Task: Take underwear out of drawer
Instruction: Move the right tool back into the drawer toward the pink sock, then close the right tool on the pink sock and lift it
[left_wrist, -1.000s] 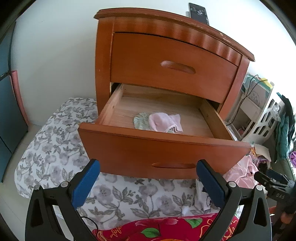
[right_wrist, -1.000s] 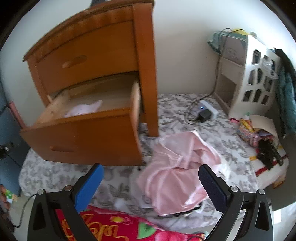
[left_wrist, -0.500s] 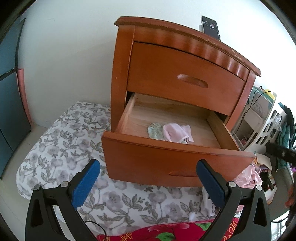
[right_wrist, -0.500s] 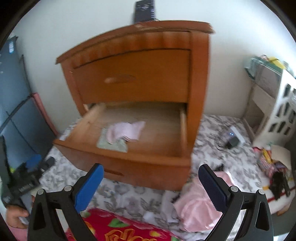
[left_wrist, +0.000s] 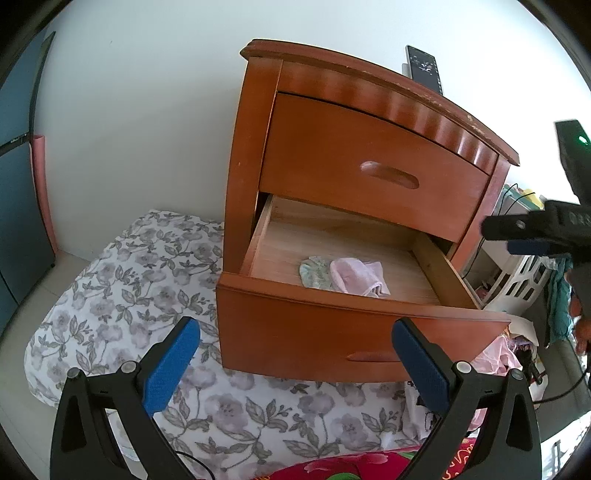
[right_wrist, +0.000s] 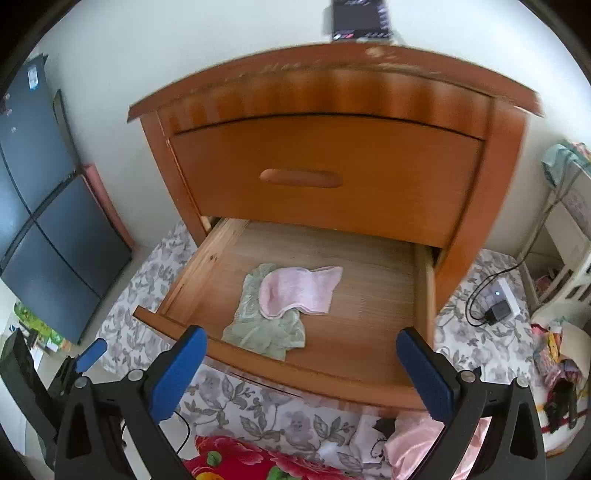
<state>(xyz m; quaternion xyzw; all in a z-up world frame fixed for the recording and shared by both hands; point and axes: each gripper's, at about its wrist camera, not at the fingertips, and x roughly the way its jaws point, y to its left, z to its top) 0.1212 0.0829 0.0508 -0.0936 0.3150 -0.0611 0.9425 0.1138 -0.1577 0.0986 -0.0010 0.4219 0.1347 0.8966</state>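
The wooden nightstand's lower drawer (right_wrist: 332, 373) stands pulled open. On its floor lies pink underwear (right_wrist: 295, 291), partly on top of a pale green patterned piece (right_wrist: 262, 328). My right gripper (right_wrist: 301, 334) hovers open just in front of and above the drawer's front edge, nothing between its blue pads. My left gripper (left_wrist: 295, 328) is open too, lower and off to the left of the drawer (left_wrist: 314, 332). From there the pink underwear (left_wrist: 358, 277) and the green piece (left_wrist: 314, 271) show over the front panel. The right gripper (left_wrist: 517, 236) shows at that view's right edge.
The nightstand stands on a grey floral sheet (left_wrist: 110, 295). A dark remote (left_wrist: 424, 68) rests on its top. A pink cloth (right_wrist: 413, 439), a charger with cable (right_wrist: 498, 306) and a white plastic rack (left_wrist: 517, 280) lie to the right. A dark blue cabinet (right_wrist: 55, 240) stands at left.
My right gripper has swung left and up, from beside the nightstand to over the open drawer's front. My left gripper has drawn back to the left. Both stay open.
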